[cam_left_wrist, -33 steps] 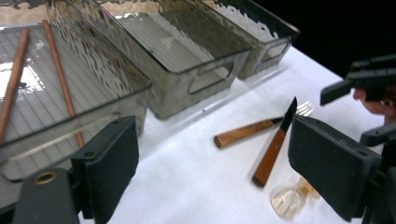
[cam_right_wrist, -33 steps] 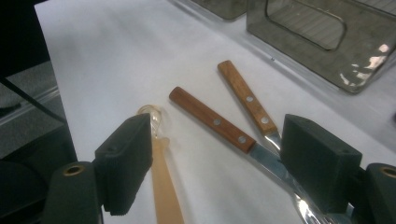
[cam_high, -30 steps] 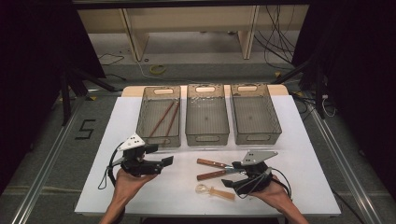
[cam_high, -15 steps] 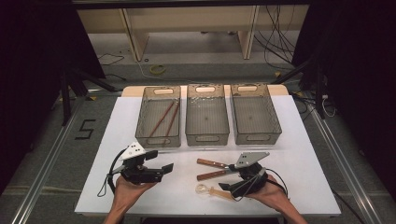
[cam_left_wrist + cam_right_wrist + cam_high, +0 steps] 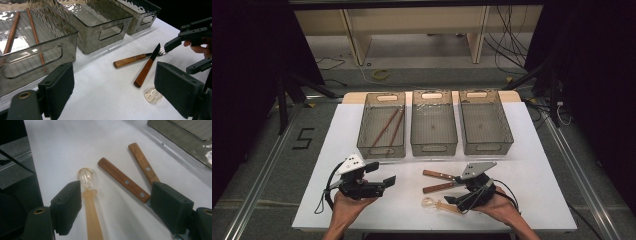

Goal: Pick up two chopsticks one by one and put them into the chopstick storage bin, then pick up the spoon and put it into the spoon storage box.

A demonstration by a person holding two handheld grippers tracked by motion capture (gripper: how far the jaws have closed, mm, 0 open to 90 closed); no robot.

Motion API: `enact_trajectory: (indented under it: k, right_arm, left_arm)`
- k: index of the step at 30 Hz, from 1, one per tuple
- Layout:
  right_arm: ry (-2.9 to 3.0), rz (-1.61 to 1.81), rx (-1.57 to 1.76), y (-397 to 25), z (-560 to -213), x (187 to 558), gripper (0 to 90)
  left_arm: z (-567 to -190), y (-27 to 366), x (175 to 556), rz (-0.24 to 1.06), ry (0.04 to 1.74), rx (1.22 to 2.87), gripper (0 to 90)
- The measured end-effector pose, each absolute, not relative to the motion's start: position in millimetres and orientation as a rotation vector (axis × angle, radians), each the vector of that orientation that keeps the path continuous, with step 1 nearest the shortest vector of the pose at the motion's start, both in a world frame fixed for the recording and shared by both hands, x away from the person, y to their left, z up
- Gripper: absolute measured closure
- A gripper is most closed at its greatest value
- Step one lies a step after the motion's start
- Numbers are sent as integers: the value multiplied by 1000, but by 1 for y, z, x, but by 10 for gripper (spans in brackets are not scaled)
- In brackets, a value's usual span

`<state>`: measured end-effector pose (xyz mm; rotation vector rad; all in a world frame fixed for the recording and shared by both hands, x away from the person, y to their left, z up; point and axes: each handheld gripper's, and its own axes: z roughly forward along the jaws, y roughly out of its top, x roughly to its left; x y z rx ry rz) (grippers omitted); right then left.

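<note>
white bench (image 5: 537, 165) carries everything: the right tongs (image 5: 115, 202) gape wide and empty, the plastic spoon (image 5: 91, 215) and one wooden-handled knife (image 5: 123, 180) lying between their jaws; left tongs (image 5: 115, 87) likewise wide, empty.

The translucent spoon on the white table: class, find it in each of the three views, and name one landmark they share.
High view: the translucent spoon lies bottom centre, just left of the right tool.
Left gripper view: its round bowl sits lower right, beside the near black jaw.
Right gripper view: it runs up between the open jaws.
Shared landmark: the two wooden-handled utensils beside it.
</note>
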<state>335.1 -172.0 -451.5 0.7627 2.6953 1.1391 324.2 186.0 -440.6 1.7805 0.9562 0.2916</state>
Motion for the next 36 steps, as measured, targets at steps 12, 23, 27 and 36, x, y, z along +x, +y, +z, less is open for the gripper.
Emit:
enact_trajectory:
  k: [12, 23, 27, 36]
  right_arm:
    - [2812, 1018, 667, -154, -455, 342, 288]
    - [2897, 902, 566, -144, -451, 345, 394]
    - [2934, 846, 538, -140, -455, 344, 443]
    - [2979, 714, 491, -135, -460, 337, 550]
  left_arm:
    - [-439, 188, 319, 311, 953, 1758, 157]
    - [-441, 188, 316, 317, 942, 1763, 157]
    - [-440, 187, 316, 327, 929, 1766, 157]
    - [-442, 186, 314, 332, 922, 1774, 157]
